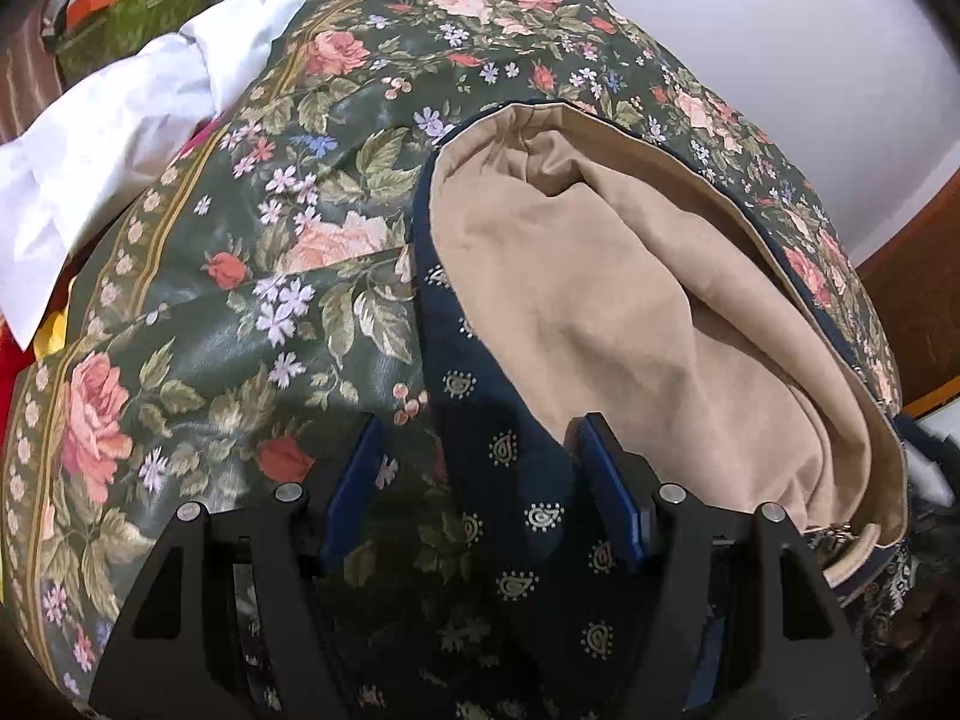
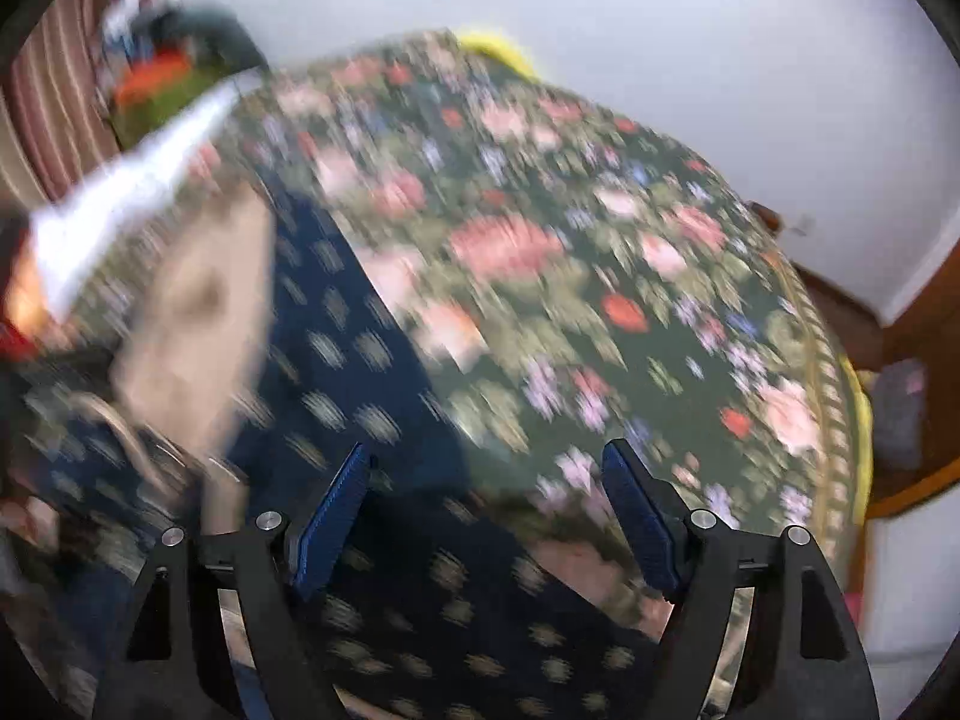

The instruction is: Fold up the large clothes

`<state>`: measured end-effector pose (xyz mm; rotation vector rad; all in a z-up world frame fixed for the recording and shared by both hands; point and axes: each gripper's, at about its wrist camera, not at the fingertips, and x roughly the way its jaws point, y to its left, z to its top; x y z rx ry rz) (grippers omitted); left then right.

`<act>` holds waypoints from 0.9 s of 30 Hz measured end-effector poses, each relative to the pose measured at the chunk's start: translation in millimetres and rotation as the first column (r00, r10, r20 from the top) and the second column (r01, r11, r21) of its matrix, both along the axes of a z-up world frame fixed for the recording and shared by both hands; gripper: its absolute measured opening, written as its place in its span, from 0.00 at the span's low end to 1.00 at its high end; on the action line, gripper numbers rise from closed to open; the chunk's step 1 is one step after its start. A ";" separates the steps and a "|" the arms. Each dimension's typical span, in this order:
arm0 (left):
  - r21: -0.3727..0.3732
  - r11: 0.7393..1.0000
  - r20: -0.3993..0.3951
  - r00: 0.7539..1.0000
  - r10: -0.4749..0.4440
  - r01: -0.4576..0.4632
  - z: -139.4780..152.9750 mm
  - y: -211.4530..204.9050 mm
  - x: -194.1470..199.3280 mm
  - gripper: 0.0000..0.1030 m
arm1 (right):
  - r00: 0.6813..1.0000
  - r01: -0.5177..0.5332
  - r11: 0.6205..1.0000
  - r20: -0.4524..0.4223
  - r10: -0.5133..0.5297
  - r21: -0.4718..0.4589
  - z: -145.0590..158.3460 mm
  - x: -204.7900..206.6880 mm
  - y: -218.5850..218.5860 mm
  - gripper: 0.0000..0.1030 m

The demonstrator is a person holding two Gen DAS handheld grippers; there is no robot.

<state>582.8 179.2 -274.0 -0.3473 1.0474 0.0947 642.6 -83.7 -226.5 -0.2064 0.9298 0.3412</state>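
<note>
A large navy garment (image 1: pixel 510 468) with small gold paisley marks and a beige lining (image 1: pixel 600 276) lies folded over on a table with a dark green floral cloth (image 1: pixel 240 312). My left gripper (image 1: pixel 481 426) hangs open just above the garment's navy edge. That edge runs between the blue pads (image 1: pixel 606 480), which do not press on it. The right wrist view is motion-blurred. There my right gripper (image 2: pixel 489 450) is open over the same navy garment (image 2: pixel 360 360), with nothing clamped, and the beige lining (image 2: pixel 198 312) shows to its left.
A white cloth (image 1: pixel 120 138) lies crumpled at the table's far left, beside a green box (image 1: pixel 132 12) holding orange things. Something yellow (image 2: pixel 498 48) peeks over the far edge. Wooden furniture (image 1: pixel 918 300) stands to the right against a pale wall.
</note>
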 end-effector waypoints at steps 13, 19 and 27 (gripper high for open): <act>0.038 0.996 0.003 0.996 -0.086 0.086 3.3 -13.1 9.9 0.29 | 0.997 0.048 0.997 -0.066 -0.044 0.063 -29.5 33.7 67.0 0.68; 0.108 0.984 0.040 0.989 -0.143 0.138 17.4 -33.6 8.6 0.09 | 0.998 0.017 0.990 -0.056 -0.009 0.142 -21.1 15.9 54.8 0.13; 0.084 0.961 0.174 0.946 -0.273 0.262 85.0 -68.7 -43.6 0.09 | 0.997 -0.077 0.981 -0.013 0.081 0.178 13.2 -51.2 24.1 0.07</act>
